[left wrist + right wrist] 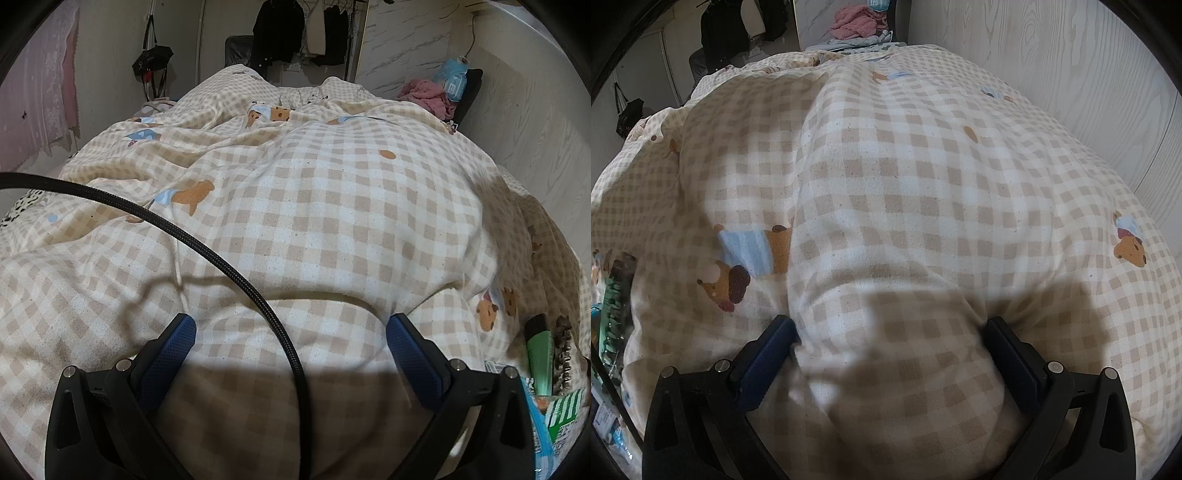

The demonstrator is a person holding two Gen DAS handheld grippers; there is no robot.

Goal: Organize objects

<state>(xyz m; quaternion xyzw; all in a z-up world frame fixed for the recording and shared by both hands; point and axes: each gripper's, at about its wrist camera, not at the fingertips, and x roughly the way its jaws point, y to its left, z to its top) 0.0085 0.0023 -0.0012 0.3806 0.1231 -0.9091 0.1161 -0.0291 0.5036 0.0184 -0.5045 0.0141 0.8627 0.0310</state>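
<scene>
A beige checked quilt with bear prints (295,206) covers the bed and fills both views (905,184). My left gripper (291,332) is open, its blue pads wide apart just above the quilt, holding nothing. My right gripper (890,332) is open too, its pads on either side of a raised fold of the quilt. A green marker (538,360), a dark beaded item (563,354) and a green-and-white packet (561,410) lie at the far right of the left wrist view. The packet also shows at the left edge of the right wrist view (615,295).
A black braided cable (177,229) arcs across the left wrist view. A pink cloth (428,96) and a blue bag (454,79) sit at the head of the bed. Dark clothes (295,29) hang behind. A wood-grain wall (1071,74) runs along the right.
</scene>
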